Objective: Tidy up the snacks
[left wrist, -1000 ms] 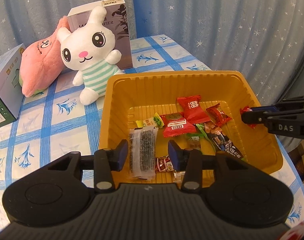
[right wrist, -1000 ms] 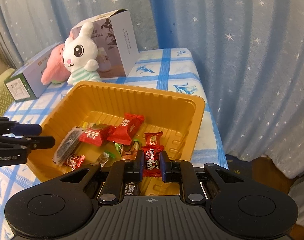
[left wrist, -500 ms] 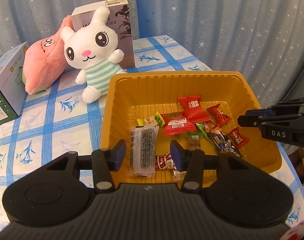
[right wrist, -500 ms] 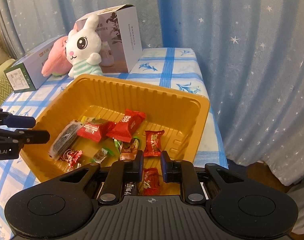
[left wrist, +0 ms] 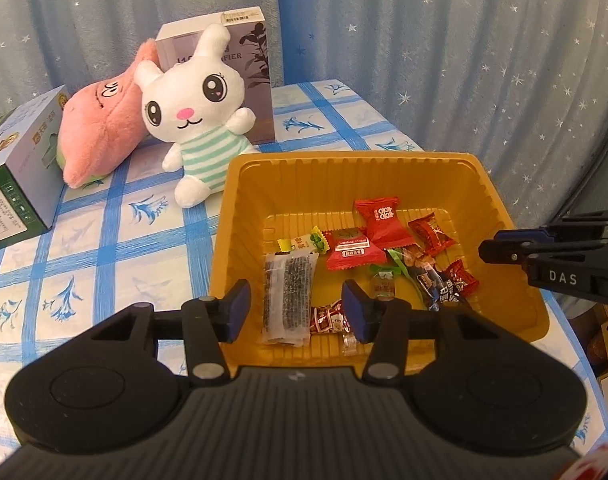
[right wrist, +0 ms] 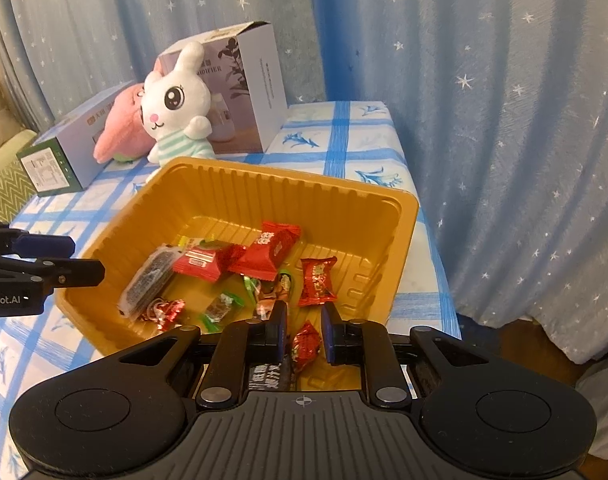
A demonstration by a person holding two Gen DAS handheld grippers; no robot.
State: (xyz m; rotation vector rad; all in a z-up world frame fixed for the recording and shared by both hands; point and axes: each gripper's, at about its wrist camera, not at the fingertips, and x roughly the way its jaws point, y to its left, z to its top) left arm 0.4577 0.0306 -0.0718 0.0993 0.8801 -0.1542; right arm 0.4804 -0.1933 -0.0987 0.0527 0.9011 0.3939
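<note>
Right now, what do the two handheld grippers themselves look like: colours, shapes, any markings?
Both are matte black plastic. The left gripper has a ribbed body, two round discs at its sides, silver pivot screws and blue finger pads. The right gripper is built the same. Seen from the side, the right one bears white "DAS" lettering and the left one "Robot.AI". No cables, hands or sleeves show.
</note>
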